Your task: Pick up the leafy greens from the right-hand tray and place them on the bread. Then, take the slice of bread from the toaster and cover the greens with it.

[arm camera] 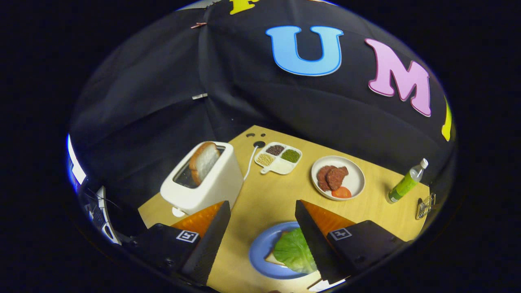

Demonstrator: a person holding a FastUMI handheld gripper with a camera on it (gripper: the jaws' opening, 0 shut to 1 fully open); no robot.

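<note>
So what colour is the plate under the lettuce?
Blue plate, seen in the gripper view.

— What's at the back of the tabletop [268, 199]?
— A divided dish [279, 158] holding three sorts of grains, and beside it a white plate [356, 179] with meat patties [331, 177] and a tomato slice [341, 192]
— Farther over?
— A green bottle [405, 183], upright

No readable text or labels

The gripper [262, 207] has two wedge-shaped fingers [211, 240] with rough, grainy inner faces, spread apart with nothing between them. Each rises from a boxy black block bearing a small square white tag with a black pattern.
</note>
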